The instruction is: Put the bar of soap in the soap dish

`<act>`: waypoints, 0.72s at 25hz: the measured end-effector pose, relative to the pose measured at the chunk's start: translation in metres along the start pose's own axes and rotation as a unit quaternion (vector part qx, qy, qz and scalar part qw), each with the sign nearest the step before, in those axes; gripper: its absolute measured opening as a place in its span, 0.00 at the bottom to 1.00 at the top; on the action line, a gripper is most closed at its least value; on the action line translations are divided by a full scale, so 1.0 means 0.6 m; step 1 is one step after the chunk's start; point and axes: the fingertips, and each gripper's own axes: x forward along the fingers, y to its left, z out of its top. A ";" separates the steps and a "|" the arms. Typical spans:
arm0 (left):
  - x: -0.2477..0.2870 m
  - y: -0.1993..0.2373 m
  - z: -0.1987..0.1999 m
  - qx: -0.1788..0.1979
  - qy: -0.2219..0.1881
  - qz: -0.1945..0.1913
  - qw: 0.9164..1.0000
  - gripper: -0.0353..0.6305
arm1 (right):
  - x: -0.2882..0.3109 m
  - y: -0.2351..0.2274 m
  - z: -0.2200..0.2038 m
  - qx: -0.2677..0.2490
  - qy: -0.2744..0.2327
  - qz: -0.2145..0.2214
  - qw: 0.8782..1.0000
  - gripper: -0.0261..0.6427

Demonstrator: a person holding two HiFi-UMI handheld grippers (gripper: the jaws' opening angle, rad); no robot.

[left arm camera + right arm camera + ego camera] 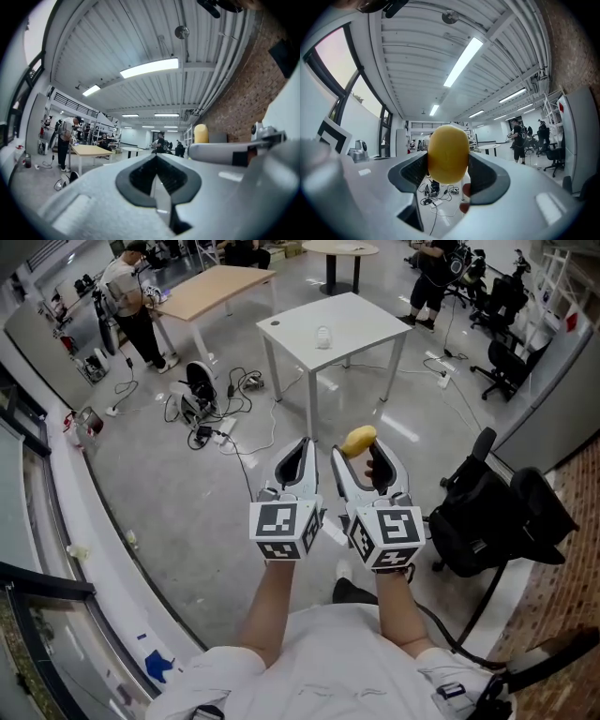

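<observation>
Right hand-held gripper [359,451]: yours pinches the bar of soap [358,439] — yellow, held in the air over the floor [169,484].
Left hand-held gripper [302,446]: jaws pressed together on nothing — just beside your right.
White bench [366,320]: well ahead of you.

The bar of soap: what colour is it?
The bar of soap is yellow; right gripper view shows it best.

Open lab-like workspace: white table [361,320], office chairs [502,360], floor cables [220,432], ceiling strip lights [149,68], brick wall [234,93].
</observation>
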 end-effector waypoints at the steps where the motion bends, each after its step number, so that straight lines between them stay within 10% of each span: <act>1: 0.011 0.003 0.002 -0.001 -0.002 0.003 1.000 0.05 | 0.010 -0.007 0.003 -0.002 -0.001 0.003 1.000 0.45; 18: 0.196 0.004 0.014 0.018 -0.002 0.032 0.999 0.05 | 0.144 -0.133 0.029 0.007 -0.013 0.039 0.999 0.45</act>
